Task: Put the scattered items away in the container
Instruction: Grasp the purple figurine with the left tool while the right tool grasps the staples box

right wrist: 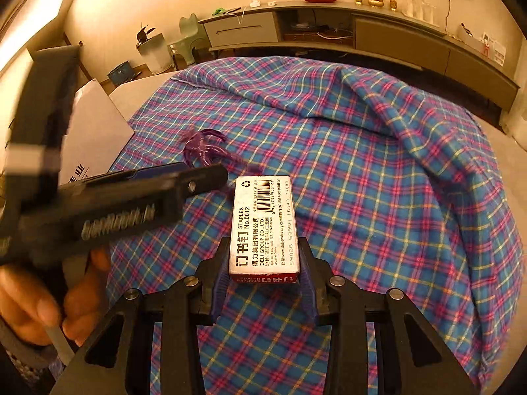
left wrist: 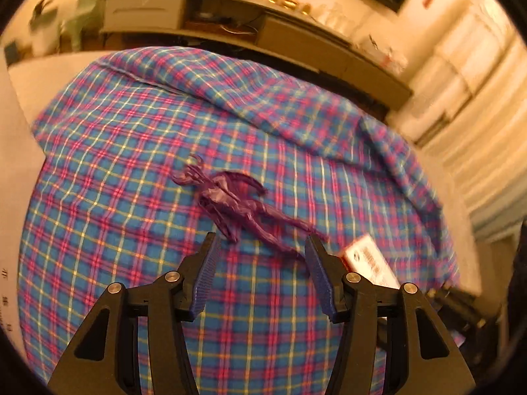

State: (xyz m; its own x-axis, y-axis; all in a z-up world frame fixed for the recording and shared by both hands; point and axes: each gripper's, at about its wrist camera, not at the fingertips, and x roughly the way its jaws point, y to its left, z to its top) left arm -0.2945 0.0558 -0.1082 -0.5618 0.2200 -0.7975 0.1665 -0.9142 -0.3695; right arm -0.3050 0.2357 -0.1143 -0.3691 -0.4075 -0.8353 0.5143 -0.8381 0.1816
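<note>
Jaws of the right gripper (right wrist: pixel 265 256) clamp the near end of a small white-and-red cardboard box of staples (right wrist: pixel 265 227), its blue ribbed pads pressed against the box's two long sides; the box sticks out forward over the checked cloth with its printed white face and barcode up. Just past the far end of the box lies a purple translucent plastic creature figure (right wrist: pixel 206 151) with curved horns, partly hidden in this view by the left gripper (right wrist: pixel 201 177), which reaches in from the left as a dark blurred bar held by a person's hand (right wrist: pixel 39 309).

Seen from the left wrist, the left gripper (left wrist: pixel 262 247) stands wide, with nothing between its blue ribbed pads (left wrist: pixel 207 275). The purple figure (left wrist: pixel 230 202) lies flat on the cloth just ahead of the fingertips, apart from them, its tail running toward the right finger. The staple box (left wrist: pixel 369 260) shows beyond that finger at the right.

Everything rests on a blue, pink and yellow plaid cloth (right wrist: pixel 378 181) with a raised fold across its far side. A white cardboard carton (right wrist: pixel 95 131) stands at the cloth's left edge. Behind runs a long low grey cabinet (right wrist: pixel 362 29).
</note>
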